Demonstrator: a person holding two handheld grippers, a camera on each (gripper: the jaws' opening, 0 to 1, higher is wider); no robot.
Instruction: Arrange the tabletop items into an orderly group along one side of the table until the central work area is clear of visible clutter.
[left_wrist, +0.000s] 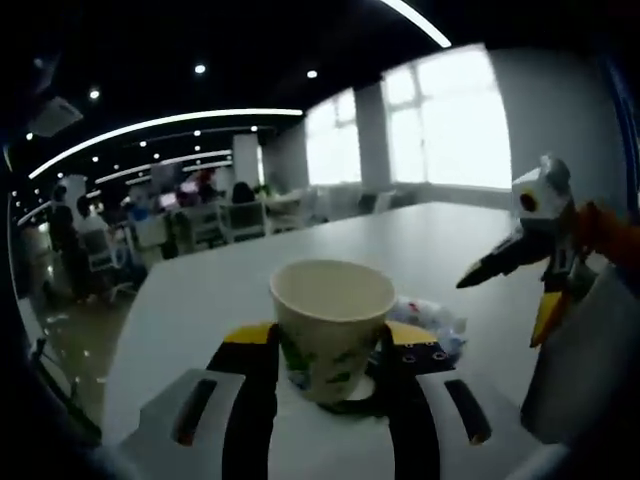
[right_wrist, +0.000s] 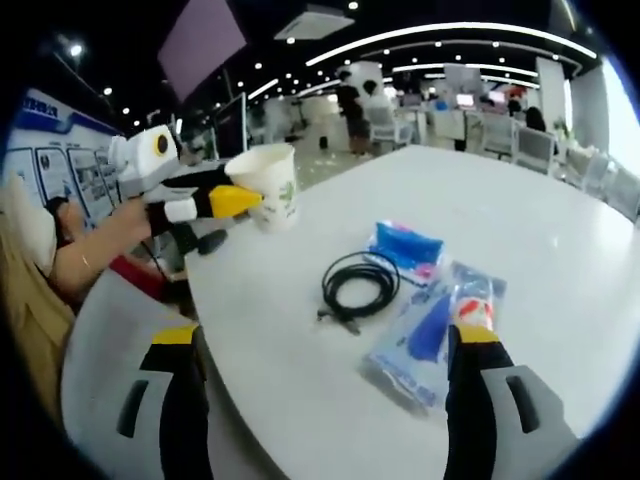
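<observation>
A white paper cup (left_wrist: 332, 325) with a green print stands between the jaws of my left gripper (left_wrist: 330, 350), which is shut on it. In the right gripper view the same cup (right_wrist: 270, 185) is at the table's far left edge, held by the left gripper (right_wrist: 243, 192) in a person's hand. My right gripper (right_wrist: 330, 400) is open over the near table edge, jaws wide apart with nothing between them. Ahead of it lie a coiled black cable (right_wrist: 360, 285), a blue packet (right_wrist: 405, 245) and a clear wrapper with blue contents (right_wrist: 430, 335). The right gripper (left_wrist: 503, 310) also enters the left gripper view from the right.
The white table (right_wrist: 530, 230) runs far back with bare surface beyond the items. A crumpled wrapper (left_wrist: 432, 318) lies just behind the cup. Office chairs, desks and people (right_wrist: 350, 100) fill the room behind. A person's arm (right_wrist: 90, 255) is at the left.
</observation>
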